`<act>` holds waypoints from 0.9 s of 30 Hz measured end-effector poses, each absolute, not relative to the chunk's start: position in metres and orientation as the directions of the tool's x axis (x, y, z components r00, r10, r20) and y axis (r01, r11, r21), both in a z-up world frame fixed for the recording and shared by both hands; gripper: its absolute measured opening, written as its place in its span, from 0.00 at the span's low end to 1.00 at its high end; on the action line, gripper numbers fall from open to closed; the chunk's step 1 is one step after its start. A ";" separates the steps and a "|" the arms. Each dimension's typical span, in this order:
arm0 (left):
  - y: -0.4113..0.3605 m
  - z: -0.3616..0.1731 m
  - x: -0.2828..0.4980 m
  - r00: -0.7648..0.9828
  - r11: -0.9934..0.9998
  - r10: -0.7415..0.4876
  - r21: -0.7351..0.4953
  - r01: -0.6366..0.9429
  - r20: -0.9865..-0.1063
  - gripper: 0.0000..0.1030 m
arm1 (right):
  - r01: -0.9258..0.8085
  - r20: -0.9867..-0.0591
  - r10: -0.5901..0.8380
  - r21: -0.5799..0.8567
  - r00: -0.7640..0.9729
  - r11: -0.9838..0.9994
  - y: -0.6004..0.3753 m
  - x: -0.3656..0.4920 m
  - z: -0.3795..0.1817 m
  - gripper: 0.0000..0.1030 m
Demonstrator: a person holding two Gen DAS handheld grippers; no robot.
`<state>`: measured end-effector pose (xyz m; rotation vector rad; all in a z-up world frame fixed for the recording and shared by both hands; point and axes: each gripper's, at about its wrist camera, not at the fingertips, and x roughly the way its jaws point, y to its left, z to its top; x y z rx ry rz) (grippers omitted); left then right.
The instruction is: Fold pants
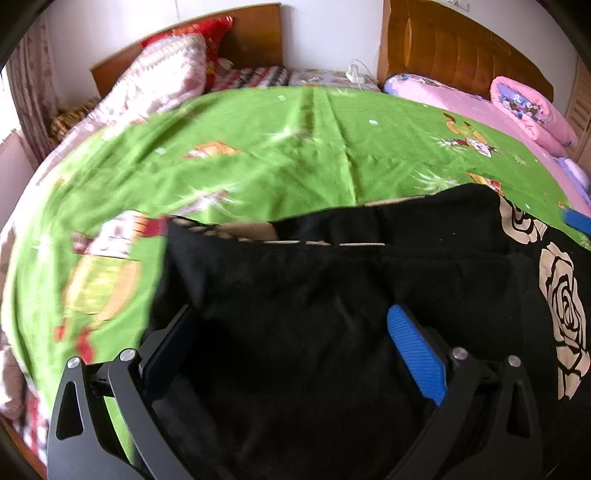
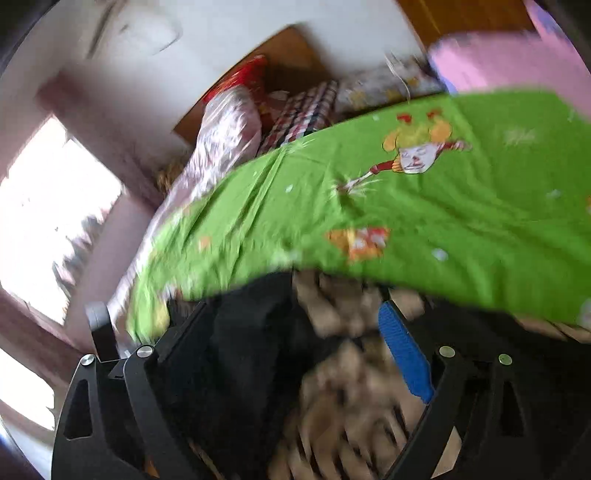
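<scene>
1. On the far left of the left wrist view, a folded patterned quilt is being shown sharply against a wooden headboard; in the right wrist view the same corner is being rendered only as blur, while a bright window is being shown there and in no other view.
2. A green bedsheet with cartoon prints is being seen spread over the bed in both views.
3. The pants, black with beige rose prints along one side, are being shown lying folded on the green bedsheet at the near edge of the bed, with the beige waistband facing away from the camera.
4. The left claw is being held spread wide just over the pants, with black cloth filling the gap between the fingers; the blue pad is being seen clear of the cloth, and nothing is being pinched.
5. The right claw is being held spread wide over the rose-printed part of the pants; whether the cloth is being touched cannot be told through the blur, though no grip is being shown.
6. On the far right, pink bedding is being shown sharply only in the left wrist view.
</scene>
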<state>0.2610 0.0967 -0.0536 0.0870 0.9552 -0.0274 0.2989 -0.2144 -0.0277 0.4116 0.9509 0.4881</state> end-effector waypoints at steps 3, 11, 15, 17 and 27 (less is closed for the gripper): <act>0.096 -0.013 0.223 0.689 0.993 -0.050 0.040 0.114 -0.723 0.99 | -0.292 -0.727 0.449 0.343 0.520 0.893 -0.213 0.239 -0.021 0.86; 0.082 -0.039 0.149 0.668 0.971 -0.018 0.146 0.189 -0.744 0.99 | -0.300 -0.797 0.321 0.184 0.511 0.936 -0.195 0.153 -0.071 0.86; 0.092 -0.067 0.142 0.618 0.974 -0.021 0.124 0.191 -0.786 0.99 | -0.320 -0.803 0.234 0.057 0.549 0.946 -0.189 0.132 -0.078 0.86; 0.100 -0.068 0.139 0.619 0.981 -0.066 0.063 0.184 -0.783 0.99 | -0.330 -0.794 0.221 0.027 0.567 0.944 -0.191 0.124 -0.080 0.86; 0.044 -0.018 0.122 0.684 0.972 -0.122 0.052 0.229 -0.719 0.99 | -0.174 -0.673 0.191 0.094 0.715 0.980 -0.284 0.083 -0.042 0.86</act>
